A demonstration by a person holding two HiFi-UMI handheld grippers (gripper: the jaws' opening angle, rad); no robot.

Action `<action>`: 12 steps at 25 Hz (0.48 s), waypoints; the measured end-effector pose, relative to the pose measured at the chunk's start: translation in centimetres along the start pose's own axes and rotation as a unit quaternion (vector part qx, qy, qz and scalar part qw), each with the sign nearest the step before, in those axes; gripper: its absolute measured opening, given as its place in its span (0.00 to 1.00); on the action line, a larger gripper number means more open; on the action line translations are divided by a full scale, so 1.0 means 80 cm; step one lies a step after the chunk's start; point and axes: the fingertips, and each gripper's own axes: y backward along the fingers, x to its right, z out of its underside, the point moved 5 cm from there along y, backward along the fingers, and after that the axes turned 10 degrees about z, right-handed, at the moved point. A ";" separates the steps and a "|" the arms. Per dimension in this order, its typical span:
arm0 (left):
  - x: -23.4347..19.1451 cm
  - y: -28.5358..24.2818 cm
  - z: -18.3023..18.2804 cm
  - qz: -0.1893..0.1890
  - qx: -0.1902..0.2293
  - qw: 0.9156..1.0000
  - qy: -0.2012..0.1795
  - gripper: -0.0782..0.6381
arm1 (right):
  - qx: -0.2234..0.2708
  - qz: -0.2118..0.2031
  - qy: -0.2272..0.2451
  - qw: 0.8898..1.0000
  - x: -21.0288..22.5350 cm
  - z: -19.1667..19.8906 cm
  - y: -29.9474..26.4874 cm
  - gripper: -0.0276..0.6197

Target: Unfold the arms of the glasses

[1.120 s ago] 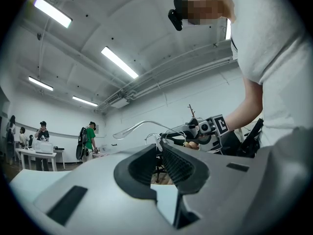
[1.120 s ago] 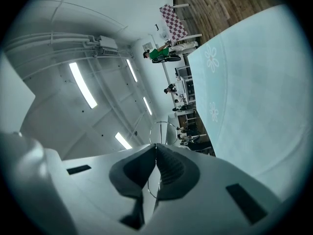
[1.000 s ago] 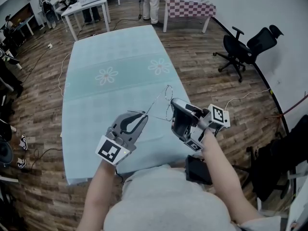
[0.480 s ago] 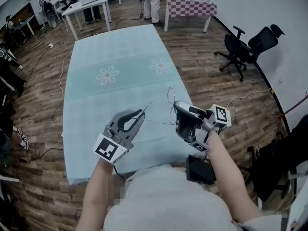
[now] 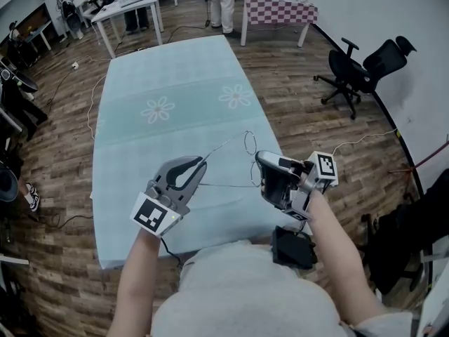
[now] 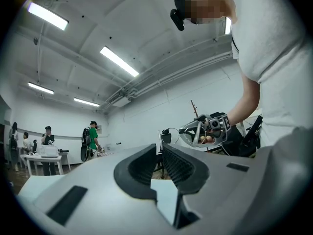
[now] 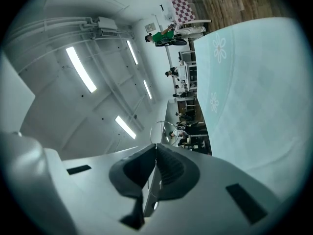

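The glasses [image 5: 249, 143], a thin wire pair, are held in the air between the two grippers, clear of the worktop [image 5: 161, 69], whose pale blue cloth with daisy prints is spread beyond and below the jaws.

The right gripper [image 5: 259, 156] is closed on the frame. In the right gripper view its jaws [image 7: 156, 145] are seen pressed together at the tips with the fine wire caught between them, and one round lens rim [image 7: 164, 122] stands just above and ahead of those tips. In the head view that lens is seen right at the front of the right jaws.

The left gripper [image 5: 203, 162] is drawn in to a narrow slit. In the left gripper view its jaws [image 6: 159, 148] stand almost together, and floor is glimpsed through the gap. In the head view one thin arm of the glasses is seen running from the lens down and across to the very tips of the left jaws, where its end appears pinched. A second thin line is seen lower, stretched level from the right jaws toward the body of the left gripper.

An office chair [image 5: 358, 65] stands well off to the right of the right jaws.
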 end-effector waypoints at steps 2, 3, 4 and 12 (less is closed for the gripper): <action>-0.002 0.001 0.001 -0.003 -0.004 1.000 0.001 0.17 | -0.009 0.004 0.005 1.000 0.000 0.000 0.003 0.06; -0.002 0.002 0.001 -0.005 -0.007 1.000 0.003 0.17 | -0.014 0.007 0.008 1.000 -0.001 0.000 0.005 0.06; -0.002 0.002 0.000 -0.007 -0.010 1.000 0.004 0.17 | -0.020 0.011 0.010 1.000 0.000 0.001 0.007 0.06; -0.008 0.008 0.000 -0.013 -0.020 1.000 -0.004 0.17 | -0.045 0.041 0.036 0.997 0.005 0.006 0.011 0.06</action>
